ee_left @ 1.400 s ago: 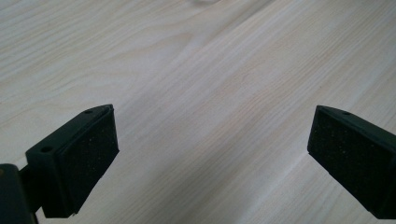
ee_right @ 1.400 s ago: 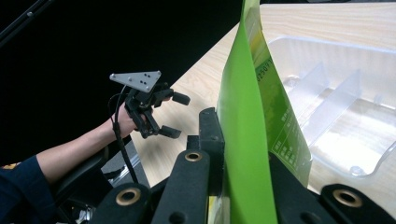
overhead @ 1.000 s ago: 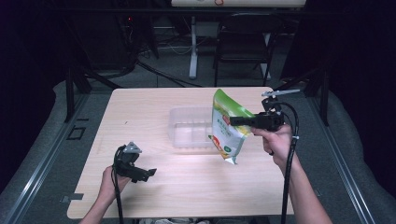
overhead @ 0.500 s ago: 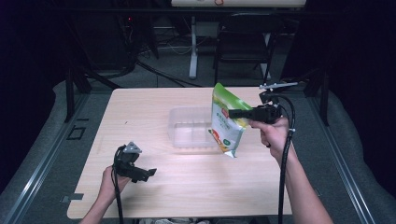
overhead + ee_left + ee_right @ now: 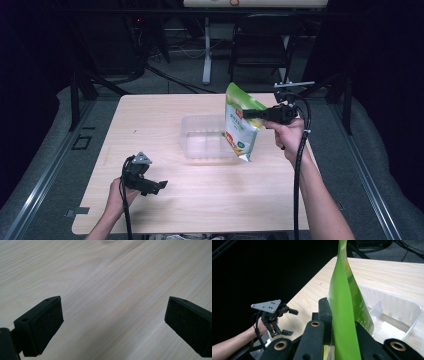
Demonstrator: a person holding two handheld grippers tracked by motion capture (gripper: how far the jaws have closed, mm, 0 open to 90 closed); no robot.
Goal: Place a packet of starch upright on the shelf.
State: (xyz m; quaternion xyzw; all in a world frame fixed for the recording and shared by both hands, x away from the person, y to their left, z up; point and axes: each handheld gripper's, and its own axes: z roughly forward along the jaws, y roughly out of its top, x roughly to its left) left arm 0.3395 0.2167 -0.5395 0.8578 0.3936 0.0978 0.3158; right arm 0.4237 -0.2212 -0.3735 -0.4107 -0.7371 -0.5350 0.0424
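Hanging in the air over the right end of the clear rectangular plastic container [image 5: 207, 142], a green snack pouch with white and orange printing [image 5: 239, 125] is pinched at its upper edge by the right gripper [image 5: 249, 114], whose black jaws are clenched flat against the foil. The pouch tilts, its top leaning away from the person and its lower corner dropping just past the container's near right corner. Seen from the right gripper view, the pouch [image 5: 344, 305] rises edge-on between the closed jaws, and the container [image 5: 404, 315] lies beyond it with a low divider across its floor.

That container sits on the light wooden table [image 5: 150, 120], roughly at its middle. The person's right hand [image 5: 287, 135] grips the tool's handle to the right of the container, a black cable trailing down along the forearm.

Well to the near left of the container, the left gripper [image 5: 159, 186] is held low over the table close to its near edge, grey three-cornered plate on top, jaws pointing right. Its jaws stand released and wide apart with bare wood grain [image 5: 112, 290] between them. From the right gripper view the same tool [image 5: 287, 322] shows farther off, jaws parted.
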